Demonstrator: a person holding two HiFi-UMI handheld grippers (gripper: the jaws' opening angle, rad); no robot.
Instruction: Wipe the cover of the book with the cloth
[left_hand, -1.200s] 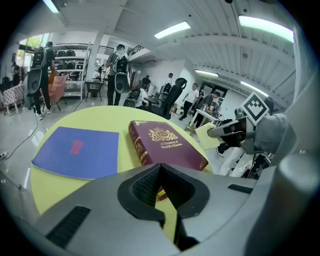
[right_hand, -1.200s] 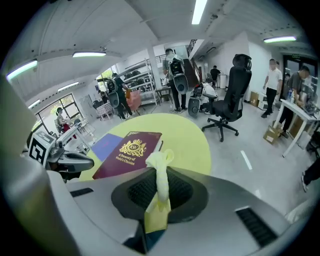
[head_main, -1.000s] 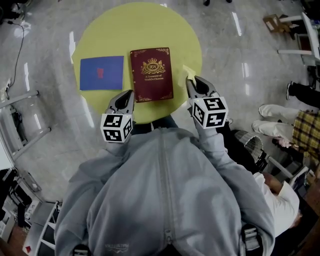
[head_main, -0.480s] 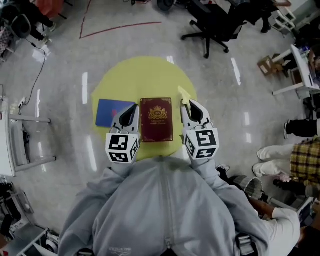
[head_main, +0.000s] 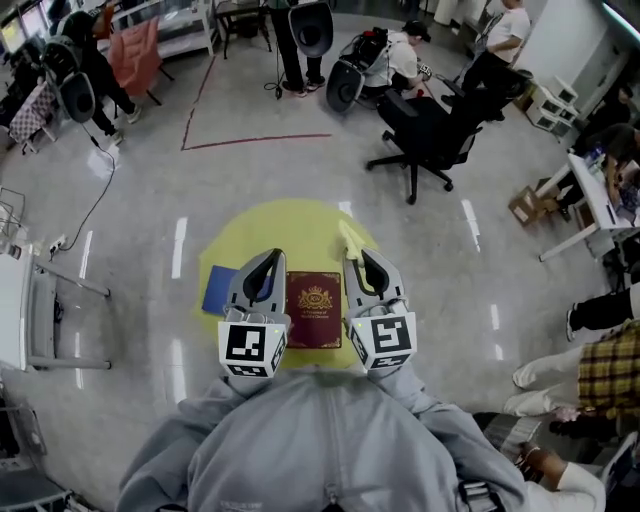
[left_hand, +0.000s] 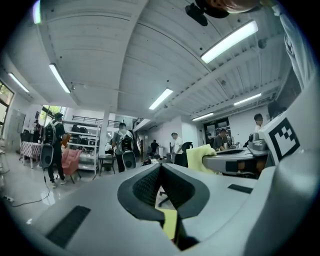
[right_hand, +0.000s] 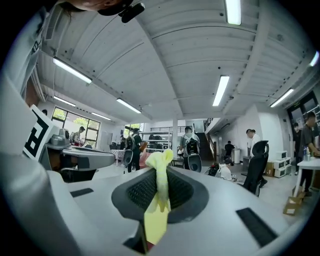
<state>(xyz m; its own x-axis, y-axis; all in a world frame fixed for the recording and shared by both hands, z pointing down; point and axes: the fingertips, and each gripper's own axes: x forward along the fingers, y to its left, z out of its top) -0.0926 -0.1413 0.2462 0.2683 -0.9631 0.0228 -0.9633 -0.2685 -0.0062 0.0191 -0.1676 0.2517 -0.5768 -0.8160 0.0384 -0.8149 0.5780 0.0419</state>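
Lying flat on the round yellow table, the book sits btwn the two grippers in the head view. L gripper is just beside its left edge and R gripper just beside its right edge. Their marker cubes flank its near end. Both gripper views look out across the room & up at the ceiling, so the book shows in neither.

L gripper: jaws together at the tips, nothing btwn them. A yellow sliver shows thru the gap lower down.

R gripper: jaws clamped on the cloth. It's pale yellow, w/ a crumpled end poking past the tips & a flat tail hanging back toward the camera. In the head view that end sticks out over the table, beyond the book's far right corner.

Book: dark red cover, face up, w/ a gold crest in the upper half, gold print under it & gold trim round the border.

Blue flat item lies on the table left of the book, its right part hidden behind L gripper. Beyond the table: black office chair, and ppl standing & sitting farther back. Grey jacket fills the bottom of the head view.
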